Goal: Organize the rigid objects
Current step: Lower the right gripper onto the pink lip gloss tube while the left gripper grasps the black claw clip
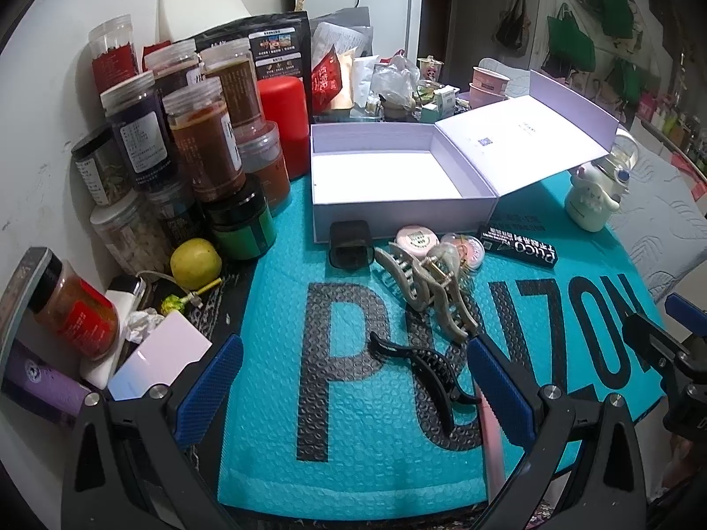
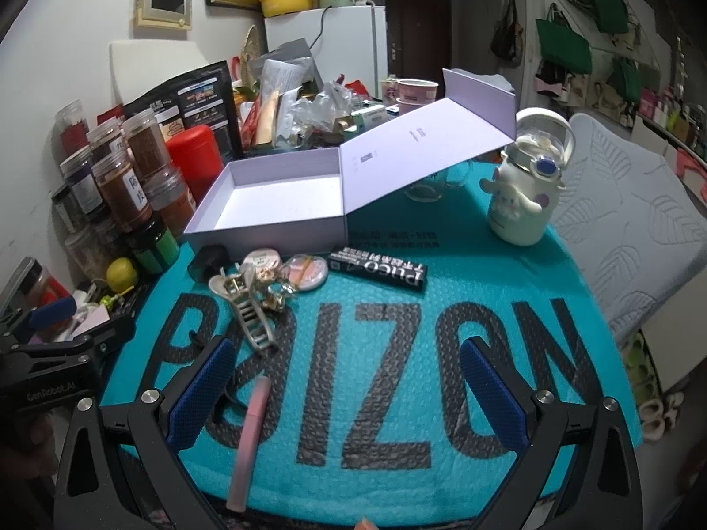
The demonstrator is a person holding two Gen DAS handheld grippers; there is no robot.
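Both the left gripper [image 1: 353, 384] and right gripper [image 2: 349, 388] gape wide, empty. Between the left's fingers lies a black hair claw [image 1: 424, 366], seemingly untouched; ahead, the lavender box [image 1: 397, 216] sits open.

Both cameras sit low over the near edge of the teal mat [image 1: 283, 397], looking forward between their own blue fingers [image 1: 207, 384] toward the back wall. The left view looks from the left side, close to the jars [image 1: 203, 145] and the black clip [image 1: 435, 373]. The right view looks from further right, with the cup [image 2: 526, 194] nearer. Both share the open box [image 2: 274, 203], the beige clip [image 2: 249, 313], the black carton [image 1: 517, 245] and the pink stick [image 2: 252, 433] — and each catches the other gripper at its edge.
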